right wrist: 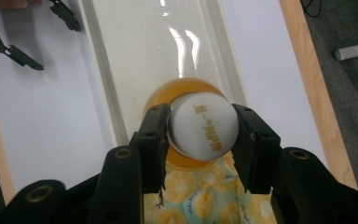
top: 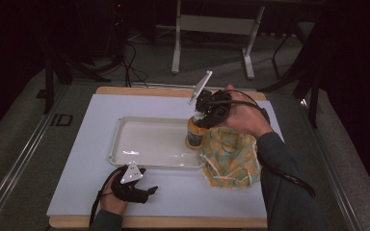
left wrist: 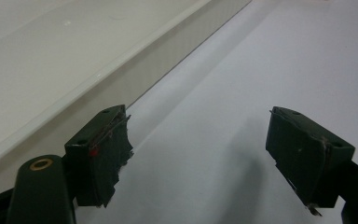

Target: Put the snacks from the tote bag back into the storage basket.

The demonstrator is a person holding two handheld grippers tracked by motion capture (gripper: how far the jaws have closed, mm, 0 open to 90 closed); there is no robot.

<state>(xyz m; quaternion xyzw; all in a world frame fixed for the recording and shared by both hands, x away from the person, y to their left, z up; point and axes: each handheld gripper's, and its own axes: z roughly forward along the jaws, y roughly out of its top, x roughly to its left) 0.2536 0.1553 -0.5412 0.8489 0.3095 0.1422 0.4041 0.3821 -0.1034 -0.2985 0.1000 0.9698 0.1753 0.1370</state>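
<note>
Holding the orange bottle (right wrist: pixel 205 126) by its white cap in my right gripper (right wrist: pixel 204 140) jaws, left gripper (left wrist: pixel 200 154) jaws open and idle; next I lower it into the tray (top: pixel 144 142).

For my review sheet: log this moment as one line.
right gripper: shut on bottle cap, at tray edge | left gripper: open, idle on mat | cloth bag: beside tray

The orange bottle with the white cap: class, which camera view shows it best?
The right gripper view: the orange bottle with the white cap appears close, top down, clamped between the right tongs. The high view shows it small, at the white tray's edge.
</note>
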